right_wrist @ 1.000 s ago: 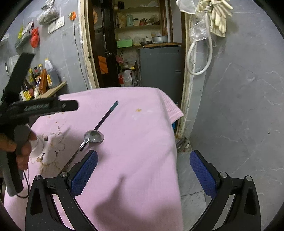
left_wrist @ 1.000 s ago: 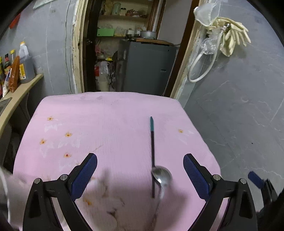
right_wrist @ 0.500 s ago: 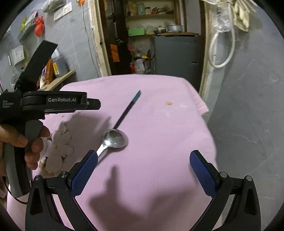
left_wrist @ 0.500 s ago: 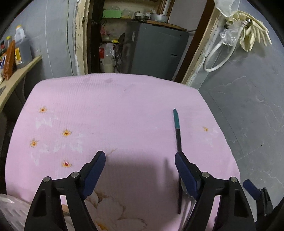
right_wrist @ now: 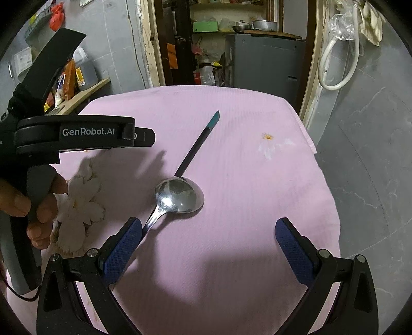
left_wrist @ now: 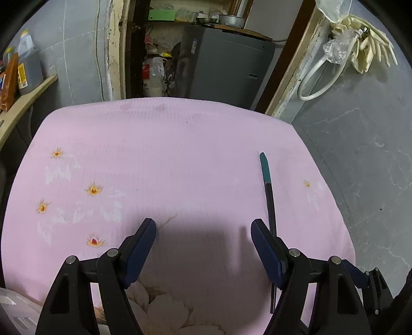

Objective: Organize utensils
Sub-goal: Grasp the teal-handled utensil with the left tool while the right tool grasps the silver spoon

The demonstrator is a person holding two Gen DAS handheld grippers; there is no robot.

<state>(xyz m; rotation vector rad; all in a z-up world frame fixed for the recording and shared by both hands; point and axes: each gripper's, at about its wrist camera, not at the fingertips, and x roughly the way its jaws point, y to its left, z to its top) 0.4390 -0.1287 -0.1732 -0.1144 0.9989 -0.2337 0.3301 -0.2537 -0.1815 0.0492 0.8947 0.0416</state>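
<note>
The pink-clothed surface (right_wrist: 231,144) is being approached by both tools. The right tool (right_wrist: 208,242) is being held wide and empty, the spoon (right_wrist: 177,197) just ahead. The left tool (left_wrist: 203,241) is being narrowed on nothing, the chopstick (left_wrist: 267,188) passing beside its right finger, likely for lining up a grasp.

Left wrist view: the right finger (left_wrist: 267,253) of the left gripper covers the middle of the thin black chopstick with a teal tip (left_wrist: 267,185); the spoon does not show at all.

Right wrist view: the handle end of the shiny steel spoon (right_wrist: 177,197) runs behind the right gripper's left blue pad (right_wrist: 121,253). The hand (right_wrist: 38,206) is cut off by the left edge. Items on the back shelf (right_wrist: 231,24) are too small to identify.
</note>
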